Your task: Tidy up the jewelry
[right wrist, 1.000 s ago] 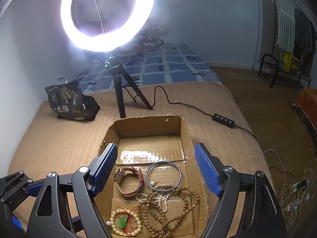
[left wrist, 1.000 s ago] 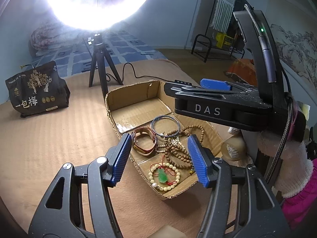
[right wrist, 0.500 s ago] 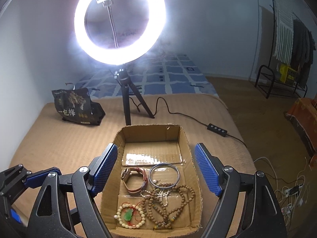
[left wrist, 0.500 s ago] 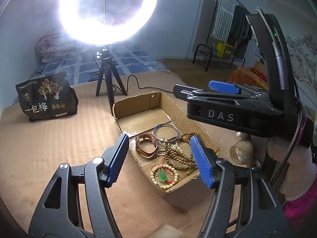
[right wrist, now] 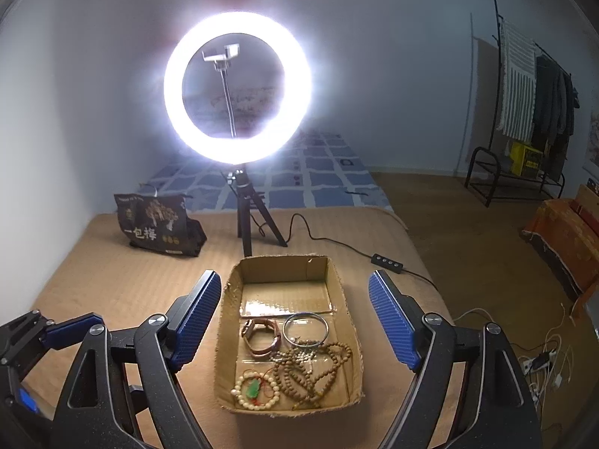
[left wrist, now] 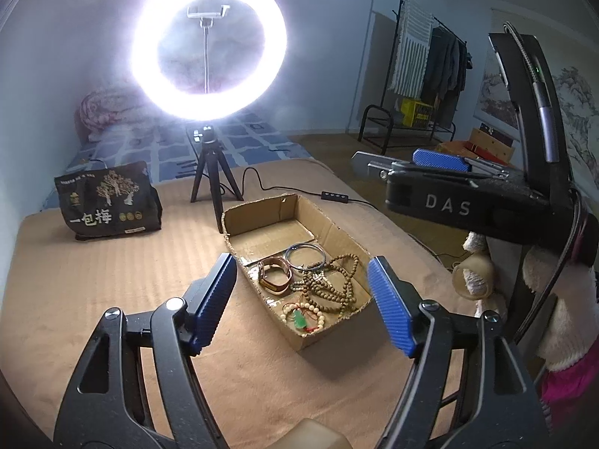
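Both hand-held grippers hang in the air w/ nothing in them. The left hand-held gripper (left wrist: 302, 305) has its blue pads spread wide. The right hand-held gripper (right wrist: 295, 323) is spread wide too.

A box (right wrist: 338, 288) of brown cardboard sits on the bed (right wrist: 97, 273), just ahead of & below both. From the right one, the box lies straight ahead between the pads. From the left one, it runs ahead & a bit to the right.

All the jewelry is inside the box, at the near end. The far end shows only bare cardboard.
- Watch (right wrist: 262, 338) w/ brown strap: near-left of middle.
- Silver bangle (right wrist: 306, 329): just right of the watch.
- Long brown beads (right wrist: 312, 368): a messy pile, nearer than the bangle, touching its near edge.
- White bead bracelet (right wrist: 256, 389) w/ a green stone & red string: near-left corner, just beside the brown beads.

Farther off past the box stands a lit ring light (right wrist: 237, 88) on a black tripod (right wrist: 247, 220). A black bag (right wrist: 157, 226) rests left of the tripod. A cord w/ a switch (right wrist: 387, 260) runs off to the right.
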Demonstrator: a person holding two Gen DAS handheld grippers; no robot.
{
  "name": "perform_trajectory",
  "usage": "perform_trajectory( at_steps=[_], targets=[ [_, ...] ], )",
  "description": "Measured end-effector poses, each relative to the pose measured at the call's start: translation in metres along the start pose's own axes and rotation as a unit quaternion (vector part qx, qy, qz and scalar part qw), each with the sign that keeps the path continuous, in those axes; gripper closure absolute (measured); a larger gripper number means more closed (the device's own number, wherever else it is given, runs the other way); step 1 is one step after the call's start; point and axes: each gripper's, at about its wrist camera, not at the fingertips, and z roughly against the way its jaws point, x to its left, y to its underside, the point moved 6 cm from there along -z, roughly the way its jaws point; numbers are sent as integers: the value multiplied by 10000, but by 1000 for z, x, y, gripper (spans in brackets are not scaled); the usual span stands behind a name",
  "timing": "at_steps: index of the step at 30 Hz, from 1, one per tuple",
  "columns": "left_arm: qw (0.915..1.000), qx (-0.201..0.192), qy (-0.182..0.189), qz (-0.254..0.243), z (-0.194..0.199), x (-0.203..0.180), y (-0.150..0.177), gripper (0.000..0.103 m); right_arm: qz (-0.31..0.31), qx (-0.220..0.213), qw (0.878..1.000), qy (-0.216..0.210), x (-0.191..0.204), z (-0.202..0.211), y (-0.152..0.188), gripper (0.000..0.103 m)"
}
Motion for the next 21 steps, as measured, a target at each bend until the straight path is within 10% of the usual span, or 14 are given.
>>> perform_trajectory(
  at_steps=[21],
  targets=[
    [9984, -284, -323, -357, 58, 8, 9, 5, 205, -407, 9984, 335, 20, 54, 11, 18]
  ],
)
